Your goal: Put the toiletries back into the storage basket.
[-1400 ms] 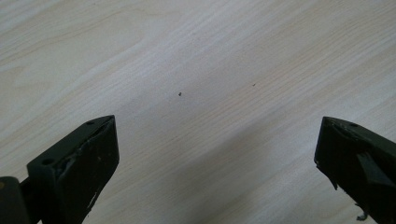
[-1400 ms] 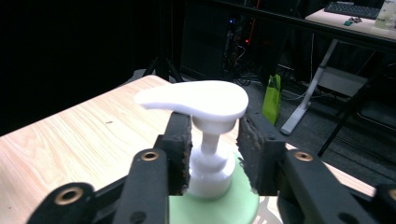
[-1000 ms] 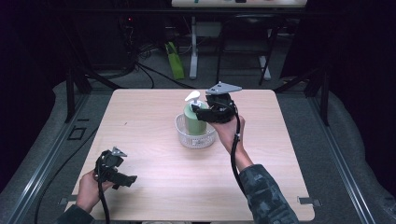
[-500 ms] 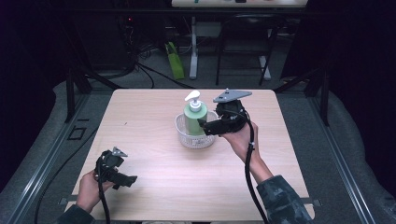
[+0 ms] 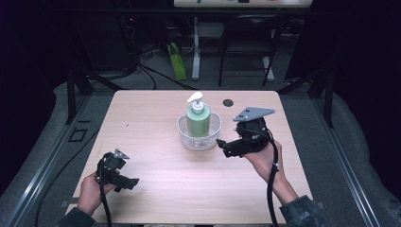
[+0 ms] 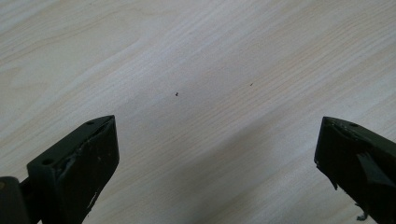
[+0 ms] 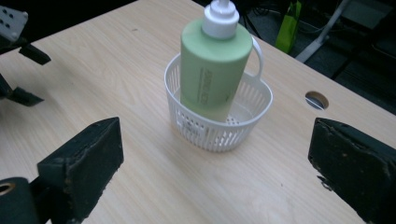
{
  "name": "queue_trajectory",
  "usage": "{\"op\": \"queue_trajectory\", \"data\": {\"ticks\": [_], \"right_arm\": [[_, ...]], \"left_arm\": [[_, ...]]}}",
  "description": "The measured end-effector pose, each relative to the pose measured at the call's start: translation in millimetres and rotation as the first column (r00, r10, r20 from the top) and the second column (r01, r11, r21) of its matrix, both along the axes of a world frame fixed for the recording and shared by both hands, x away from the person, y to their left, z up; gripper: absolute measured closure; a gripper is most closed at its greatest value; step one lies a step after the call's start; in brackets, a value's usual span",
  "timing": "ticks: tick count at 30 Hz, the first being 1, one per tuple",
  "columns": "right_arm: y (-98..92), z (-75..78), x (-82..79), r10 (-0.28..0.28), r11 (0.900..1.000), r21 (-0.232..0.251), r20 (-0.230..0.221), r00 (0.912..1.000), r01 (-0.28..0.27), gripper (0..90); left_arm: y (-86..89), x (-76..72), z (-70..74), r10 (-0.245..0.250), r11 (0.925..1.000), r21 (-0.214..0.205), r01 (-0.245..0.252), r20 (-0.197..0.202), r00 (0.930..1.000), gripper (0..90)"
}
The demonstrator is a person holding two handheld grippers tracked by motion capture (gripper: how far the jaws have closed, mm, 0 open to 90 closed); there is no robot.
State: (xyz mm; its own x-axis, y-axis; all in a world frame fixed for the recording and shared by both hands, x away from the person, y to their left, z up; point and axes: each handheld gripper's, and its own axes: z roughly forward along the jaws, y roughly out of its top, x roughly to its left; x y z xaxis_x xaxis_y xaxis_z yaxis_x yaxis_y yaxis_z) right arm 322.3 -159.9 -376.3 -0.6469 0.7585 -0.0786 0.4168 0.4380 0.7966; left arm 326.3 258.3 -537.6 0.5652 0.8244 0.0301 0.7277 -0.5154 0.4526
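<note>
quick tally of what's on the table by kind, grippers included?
Pump bottle, green: 1
Basket, white: 1
Grippers, black: 2 (left gripper, right gripper, both open, nothing between the jaws)
Total: 4

Green bottle (image 7: 210,70), white cap; white slotted basket (image 7: 219,126); jaws seemingly black.

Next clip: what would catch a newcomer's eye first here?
The green pump bottle stands upright in a white slotted basket at the middle of the wooden table. The right gripper sits just right of the basket, jaws open and nothing between them. The left gripper rests open near the table's front left.
</note>
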Motion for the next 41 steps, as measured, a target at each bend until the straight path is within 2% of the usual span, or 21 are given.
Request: {"op": "queue_trajectory", "data": {"ticks": [9, 16, 20, 22, 23, 26, 29, 33, 35, 38, 41], "right_arm": [[-25.6, -18.5, -25.0, -0.042, 0.9991, -0.014, -0.044, 0.9982, 0.041, 1.6], [-44.5, -39.5, -43.6, -0.078, 0.9968, -0.027, -0.084, 0.9934, 0.076, 1.0], [-58.2, -58.1, -53.4, -0.115, 0.9933, -0.025, -0.12, 0.986, 0.113, 1.1], [-67.7, -73.0, -58.1, -0.145, 0.9894, -0.028, -0.147, 0.9785, 0.142, 1.1], [-67.7, -73.0, -58.1, -0.145, 0.9894, -0.028, -0.147, 0.9785, 0.142, 1.1], [-74.9, -86.1, -61.5, -0.17, 0.9855, -0.029, -0.179, 0.9691, 0.167, 1.3], [-80.3, -99.7, -63.4, -0.192, 0.9808, -0.07, -0.195, 0.9618, 0.182, 1.6], [-84.3, -113.6, -62.1, -0.22, 0.9744, -0.1, -0.229, 0.9484, 0.202, 1.4], [-84.8, -117.2, -60.4, -0.223, 0.9731, -0.112, -0.234, 0.9464, 0.201, 0.8], [-85.0, -121.8, -57.9, -0.235, 0.966, -0.161, -0.223, 0.9459, 0.202, 0.0], [-86.0, -124.3, -56.8, -0.239, 0.9627, -0.18, -0.216, 0.9468, 0.202, 0.0]], "left_arm": [[-0.3, -0.3, -0.3, 0.003, 1.0, -0.001, -0.003, 0.001, 1.0, 0.0], [-0.5, -0.5, -0.3, 0.003, 1.0, -0.001, -0.003, 0.002, 1.0, 0.0], [0.1, -0.1, 0.0, 0.002, 1.0, -0.005, -0.002, -0.001, 1.0, 0.0], [0.1, 0.0, 0.0, 0.002, 1.0, -0.006, -0.002, -0.001, 1.0, 0.0], [0.0, 0.0, 0.1, 0.001, 1.0, -0.004, -0.001, 0.0, 1.0, 0.0], [0.5, -0.1, 1.0, -0.001, 0.9999, -0.011, 0.001, 0.003, 1.0, 0.0], [1.0, 0.3, 1.2, 0.0, 0.9998, -0.02, 0.0, 0.001, 1.0, 0.0], [1.2, 0.1, 2.0, 0.004, 0.9994, -0.036, -0.004, 0.01, 0.9999, 0.0], [1.6, 0.3, 2.6, -0.001, 0.9992, -0.039, 0.001, 0.01, 0.9999, 0.0], [2.0, 0.8, 2.2, 0.0, 0.9989, -0.047, 0.0, 0.007, 1.0, 0.0], [2.3, 1.1, 1.8, 0.002, 0.9986, -0.052, -0.001, 0.007, 1.0, 0.0]]}}
